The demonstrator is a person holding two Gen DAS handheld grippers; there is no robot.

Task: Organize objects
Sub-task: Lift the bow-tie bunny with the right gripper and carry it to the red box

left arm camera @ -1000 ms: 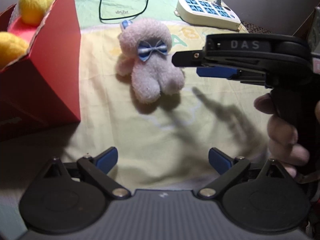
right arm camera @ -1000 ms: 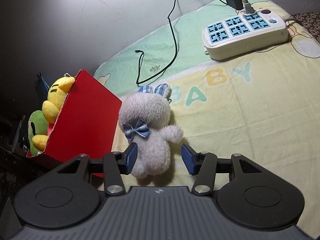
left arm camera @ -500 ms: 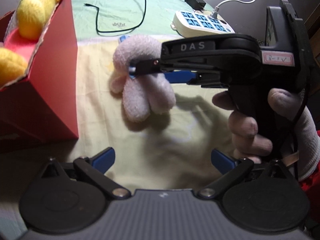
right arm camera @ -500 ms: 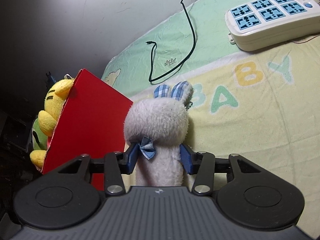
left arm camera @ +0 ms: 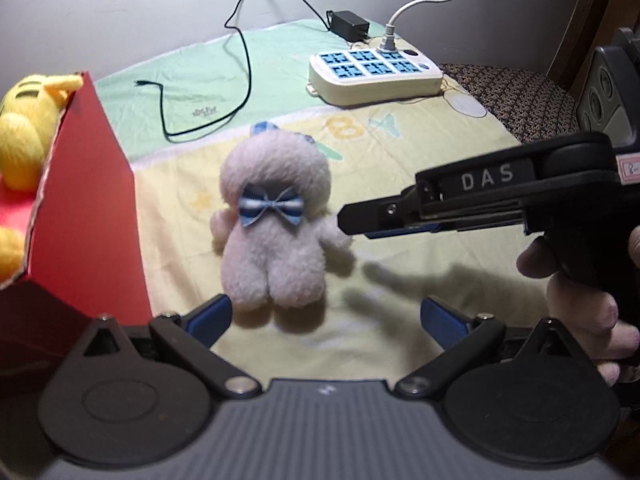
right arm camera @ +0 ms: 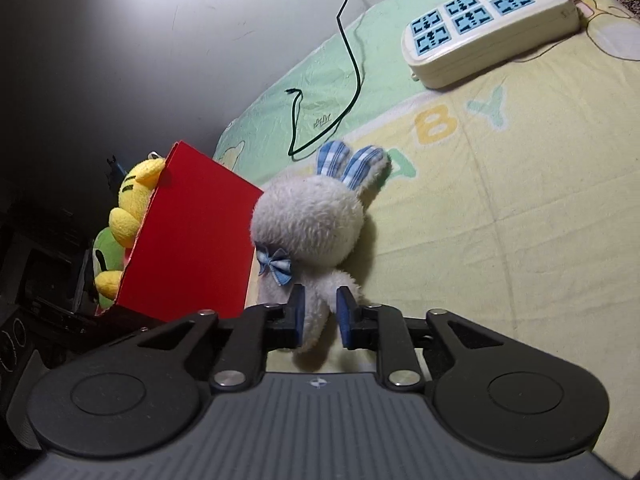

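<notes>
A grey plush rabbit [left arm camera: 276, 232] with a blue bow and checked blue ears lies on the yellow blanket, next to a red box [left arm camera: 86, 208]. In the right wrist view my right gripper [right arm camera: 320, 316] is shut on the rabbit [right arm camera: 308, 224], its blue pads pinching the lower body or arm. In the left wrist view the right gripper [left arm camera: 352, 222] comes in from the right at the rabbit's side. My left gripper [left arm camera: 324, 318] is open and empty, just in front of the rabbit's feet. Yellow plush toys [left arm camera: 24, 148] sit in the red box.
A white power strip [left arm camera: 376, 74] with a white cable lies at the back on the green sheet. A black adapter [left arm camera: 347, 24] and thin black cord [left arm camera: 240, 80] trail beside it. A green plush [right arm camera: 105, 260] shows in the box. A patterned seat [left arm camera: 516, 92] is at right.
My right gripper has closed from loosely around the rabbit to pinching it. The left wrist view has shifted, so the rabbit sits closer to the left fingers.
</notes>
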